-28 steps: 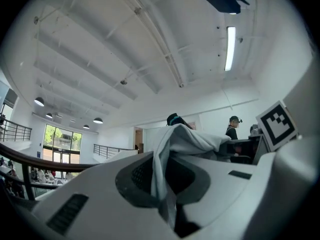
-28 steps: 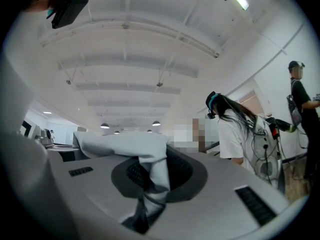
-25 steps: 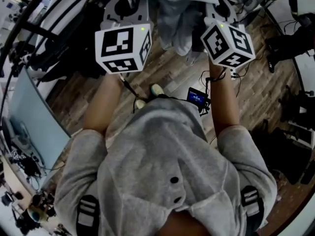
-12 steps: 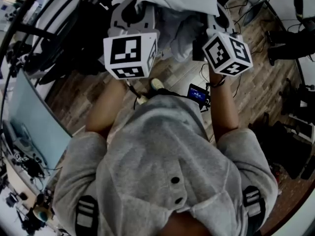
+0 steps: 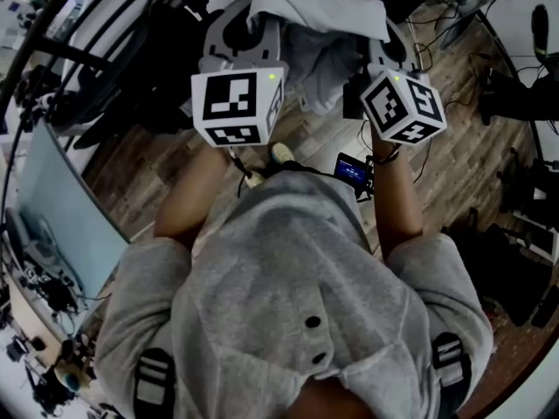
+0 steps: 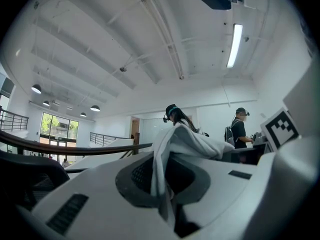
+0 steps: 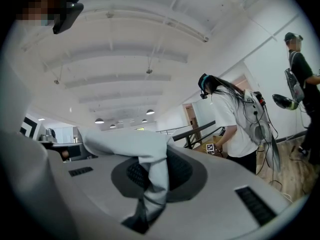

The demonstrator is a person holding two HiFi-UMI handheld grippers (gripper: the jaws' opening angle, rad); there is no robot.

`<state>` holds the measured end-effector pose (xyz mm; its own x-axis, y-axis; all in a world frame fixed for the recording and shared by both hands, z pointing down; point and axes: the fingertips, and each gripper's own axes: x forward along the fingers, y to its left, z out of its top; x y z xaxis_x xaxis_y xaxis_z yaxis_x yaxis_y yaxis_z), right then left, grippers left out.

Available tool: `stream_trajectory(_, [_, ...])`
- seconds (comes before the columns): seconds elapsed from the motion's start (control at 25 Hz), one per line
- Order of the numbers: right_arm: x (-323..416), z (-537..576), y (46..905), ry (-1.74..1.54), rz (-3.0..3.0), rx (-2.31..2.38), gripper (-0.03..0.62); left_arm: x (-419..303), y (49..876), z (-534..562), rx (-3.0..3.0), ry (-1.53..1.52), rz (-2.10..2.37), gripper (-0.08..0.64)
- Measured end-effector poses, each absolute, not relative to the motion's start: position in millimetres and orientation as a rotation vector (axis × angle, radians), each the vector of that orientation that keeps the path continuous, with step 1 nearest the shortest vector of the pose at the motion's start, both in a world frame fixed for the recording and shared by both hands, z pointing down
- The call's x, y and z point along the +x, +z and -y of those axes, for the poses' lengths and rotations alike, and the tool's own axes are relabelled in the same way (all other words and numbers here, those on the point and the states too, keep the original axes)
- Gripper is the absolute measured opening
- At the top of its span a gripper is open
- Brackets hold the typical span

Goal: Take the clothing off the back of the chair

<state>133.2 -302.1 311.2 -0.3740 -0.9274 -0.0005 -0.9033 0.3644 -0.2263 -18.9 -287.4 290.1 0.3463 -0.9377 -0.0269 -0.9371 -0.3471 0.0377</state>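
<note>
A pale grey garment (image 5: 319, 24) hangs between my two grippers, out in front of me over the wooden floor. My left gripper (image 5: 238, 33) is shut on one part of it; in the left gripper view the cloth (image 6: 190, 144) rises out of the pinched jaws (image 6: 167, 204). My right gripper (image 5: 383, 46) is shut on another part; in the right gripper view the cloth (image 7: 132, 146) folds down into the jaws (image 7: 147, 206). A dark chair (image 5: 113, 94) stands to the left, apart from the garment.
A pale panel (image 5: 61, 225) stands at my left side. Black gear and cables (image 5: 524, 94) lie on the floor (image 5: 454, 164) at the right. A small screen device (image 5: 351, 171) hangs at my waist. Other people (image 6: 242, 129) (image 7: 235, 124) stand further off.
Both grippers have come down and a little nearer to me with the garment still pinched in them. More of the cloth now shows at the top of the head view.
</note>
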Motion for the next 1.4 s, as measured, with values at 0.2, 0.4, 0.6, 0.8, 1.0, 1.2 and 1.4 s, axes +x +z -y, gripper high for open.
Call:
stream_trajectory(0.2, [130,300,307,-0.288,-2.491,-1.664,0.044,-21,288,284,2.566,-0.066,1.786,0.028])
stream_trajectory(0.4, [126,295,299,-0.275,-2.491,-1.645,0.044,-24,287,279,2.579,-0.076,1.784,0.028])
stream_trajectory(0.6, [110,279,301,-0.266,-2.507,-1.643,0.044,-40,292,261,2.563,-0.103,1.774,0.028])
stream_trajectory(0.8, [109,267,309,-0.294,-2.549,-1.631,0.044,-41,305,247,2.513,-0.085,1.794,0.028])
stream_trajectory(1.0, [110,259,318,-0.353,-2.597,-1.536,0.044,-37,313,230,2.459,-0.065,1.857,0.028])
stream_trajectory(1.2, [126,254,321,-0.382,-2.648,-1.413,0.044,-15,317,217,2.405,-0.008,1.957,0.028])
stream_trajectory(1.4, [147,251,330,-0.415,-2.702,-1.305,0.044,9,329,206,2.329,0.045,2.032,0.028])
